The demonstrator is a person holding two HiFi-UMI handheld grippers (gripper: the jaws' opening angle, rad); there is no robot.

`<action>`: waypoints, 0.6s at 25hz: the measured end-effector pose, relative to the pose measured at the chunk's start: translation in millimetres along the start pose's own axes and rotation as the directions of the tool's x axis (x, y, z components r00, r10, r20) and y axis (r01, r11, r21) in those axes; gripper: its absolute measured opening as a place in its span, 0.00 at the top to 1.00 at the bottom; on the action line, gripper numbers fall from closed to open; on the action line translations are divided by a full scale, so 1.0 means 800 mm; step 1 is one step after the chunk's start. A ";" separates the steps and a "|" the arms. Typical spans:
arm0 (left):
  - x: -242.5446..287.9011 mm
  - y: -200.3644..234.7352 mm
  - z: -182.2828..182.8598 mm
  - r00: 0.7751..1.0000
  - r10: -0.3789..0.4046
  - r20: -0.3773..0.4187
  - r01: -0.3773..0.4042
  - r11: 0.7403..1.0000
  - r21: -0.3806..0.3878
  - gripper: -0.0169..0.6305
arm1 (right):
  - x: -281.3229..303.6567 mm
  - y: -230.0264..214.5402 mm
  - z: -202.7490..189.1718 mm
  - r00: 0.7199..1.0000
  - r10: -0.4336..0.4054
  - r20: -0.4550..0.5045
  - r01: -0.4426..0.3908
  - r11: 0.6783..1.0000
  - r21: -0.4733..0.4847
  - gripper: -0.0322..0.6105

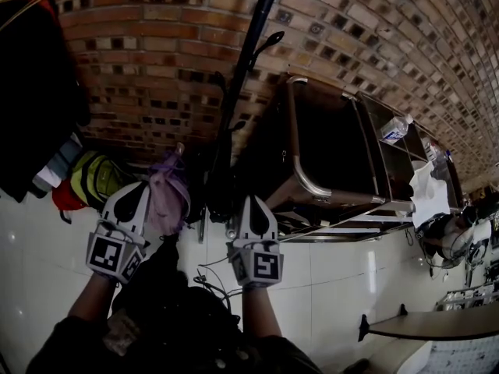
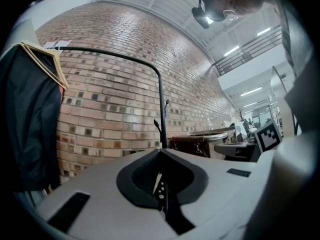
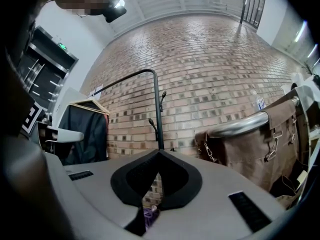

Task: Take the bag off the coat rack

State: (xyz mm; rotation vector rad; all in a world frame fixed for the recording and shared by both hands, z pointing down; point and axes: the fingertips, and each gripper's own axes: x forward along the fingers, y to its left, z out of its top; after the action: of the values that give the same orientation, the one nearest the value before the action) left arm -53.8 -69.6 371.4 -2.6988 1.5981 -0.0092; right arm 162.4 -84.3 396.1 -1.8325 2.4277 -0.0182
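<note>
Plainly, the pink-purple bag [image 1: 168, 195] is half lost in shadow low beside the coat rack [image 1: 251, 49] pole, just beside the left gripper [image 1: 137, 193]. What it hangs from cannot be made out (the right gripper view catches only a purple scrap of it). Both the left and the right gripper [image 1: 255, 207] have their jaws together, with nothing between. One bag, one rack, two grippers, one dark coat [image 2: 27, 119] on a hanger.

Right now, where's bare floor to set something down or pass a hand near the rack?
Free: white floor tiles between the hanging clothes and the left gripper; more tiles between the right gripper, the brown cart and the small table. Crowded: around the rack pole, where the purple bag and cables sit between the grippers.
</note>
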 end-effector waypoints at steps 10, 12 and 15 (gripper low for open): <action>0.080 0.020 -0.021 0.998 -0.058 -0.007 0.058 0.998 -0.009 0.94 | 0.062 -0.014 -0.022 0.999 -0.006 -0.051 0.005 1.000 -0.008 0.86; 0.095 0.028 -0.025 0.998 -0.064 -0.010 0.064 0.998 -0.010 0.94 | 0.079 -0.014 -0.033 0.997 0.004 -0.073 -0.005 1.000 -0.012 0.80; 0.116 0.040 -0.035 0.997 -0.072 -0.017 0.071 0.997 -0.012 0.94 | 0.104 -0.010 -0.050 0.995 0.028 -0.093 -0.029 1.000 -0.010 0.70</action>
State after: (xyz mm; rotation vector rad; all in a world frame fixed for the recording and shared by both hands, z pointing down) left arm -37.8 -166.2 399.1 -2.7706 1.5094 -0.0243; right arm 144.0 -168.6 430.6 -1.8411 2.5204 -0.0903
